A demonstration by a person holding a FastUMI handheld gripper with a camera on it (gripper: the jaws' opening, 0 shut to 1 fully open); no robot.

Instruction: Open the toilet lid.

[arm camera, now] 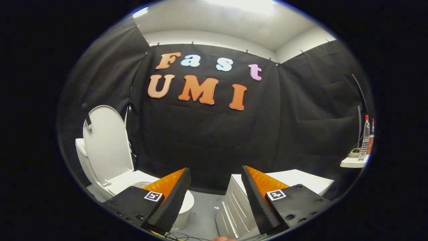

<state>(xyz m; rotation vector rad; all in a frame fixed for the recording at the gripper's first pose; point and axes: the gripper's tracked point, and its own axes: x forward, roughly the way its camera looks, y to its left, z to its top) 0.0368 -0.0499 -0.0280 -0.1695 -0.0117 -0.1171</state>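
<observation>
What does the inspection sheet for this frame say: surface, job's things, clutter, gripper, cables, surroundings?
Surface: pale floor between toilet and cabinet.
Job's things: toilet lid stands upright, already open, against the tank; toilet sits beyond the one finger.
Clutter: clear bottle with red cap and a small item on a white shelf.
Gripper: gripper open, fingers wide apart, holding nothing, pointing at the wall beside the toilet.
Cables: thin dark wires on the floor below the fingers.
Surroundings: black cloth wall, white cabinet with panelled front, white ceiling.
</observation>
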